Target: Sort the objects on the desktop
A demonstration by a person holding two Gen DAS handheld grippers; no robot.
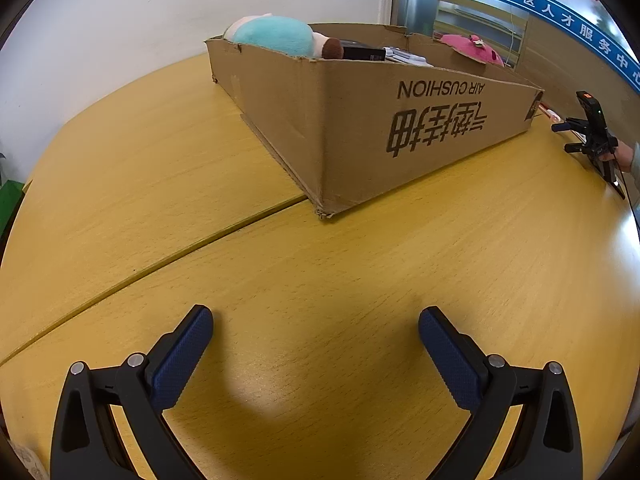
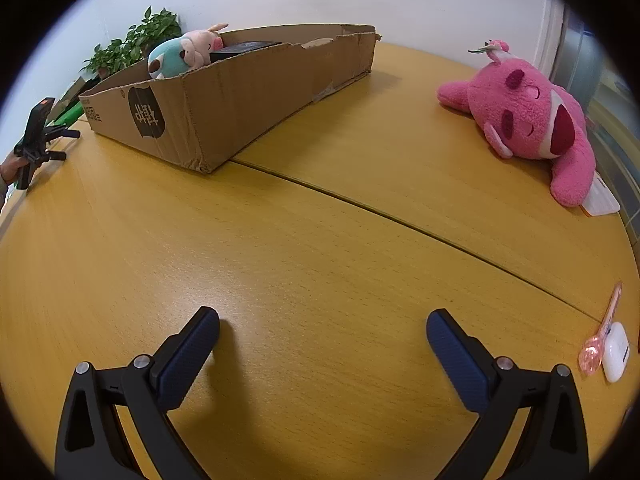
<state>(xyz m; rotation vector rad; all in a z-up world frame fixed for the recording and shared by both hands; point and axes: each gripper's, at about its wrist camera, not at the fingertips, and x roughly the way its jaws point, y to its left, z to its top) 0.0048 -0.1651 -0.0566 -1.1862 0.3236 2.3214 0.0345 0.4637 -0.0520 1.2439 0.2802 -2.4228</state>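
A shallow cardboard box [image 1: 360,120] [image 2: 224,100] stands at the back of the yellow wooden table [image 1: 280,280] [image 2: 300,260]. Inside it lie a teal and pink plush [image 1: 276,34] [image 2: 184,52] and a black item [image 1: 362,52] [image 2: 244,50]. A big pink plush bear [image 2: 532,120] [image 1: 472,46] lies on the table right of the box. A white earbud case [image 2: 616,352] and a pink translucent spoon [image 2: 600,332] rest at the right edge. My left gripper [image 1: 316,328] and right gripper [image 2: 322,330] both hover open over bare table, nothing between their fingers.
The other hand-held gripper shows at each view's edge, held by a hand [image 1: 594,132] [image 2: 34,140]. A seam crosses the tabletop [image 2: 400,220]. A potted plant [image 2: 132,44] stands behind the box. A white flat item [image 2: 600,200] lies under the bear's arm.
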